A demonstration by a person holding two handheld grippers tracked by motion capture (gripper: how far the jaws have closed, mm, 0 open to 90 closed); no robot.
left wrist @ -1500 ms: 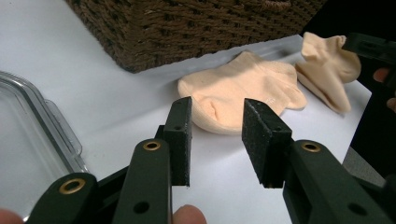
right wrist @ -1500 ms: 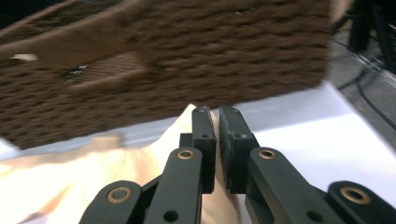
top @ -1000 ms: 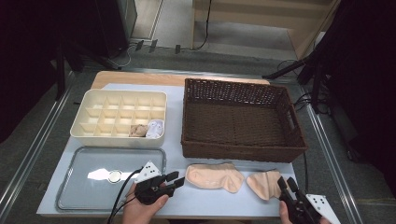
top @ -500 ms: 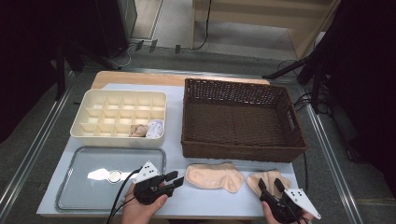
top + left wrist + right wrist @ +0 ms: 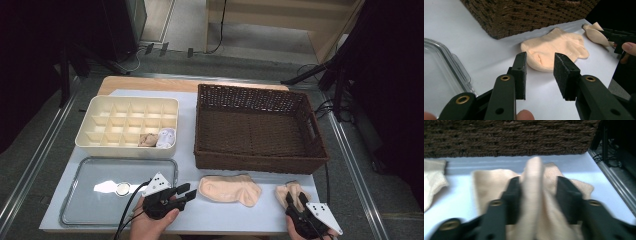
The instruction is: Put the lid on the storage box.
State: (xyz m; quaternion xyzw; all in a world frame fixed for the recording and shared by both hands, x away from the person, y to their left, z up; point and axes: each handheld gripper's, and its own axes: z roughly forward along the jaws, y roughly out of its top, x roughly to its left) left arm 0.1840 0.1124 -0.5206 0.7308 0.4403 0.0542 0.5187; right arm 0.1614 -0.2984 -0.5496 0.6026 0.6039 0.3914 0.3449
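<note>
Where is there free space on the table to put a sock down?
The wicker basket is empty inside. The clear tray is bare except for a small round thing. Most organizer cells are free; two at its near right hold rolled socks. The near edge is crowded: flat sock, bunched sock, both grippers.

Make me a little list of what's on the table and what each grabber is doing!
Right gripper: jaws just closing, a bunched fold of peach sock between them
Left gripper: open, pointing at the flat peach sock
Brown wicker basket: nothing seen inside
Cream divided box: two small rolled items in its front row
Clear plastic tray: beside the left gripper
</note>
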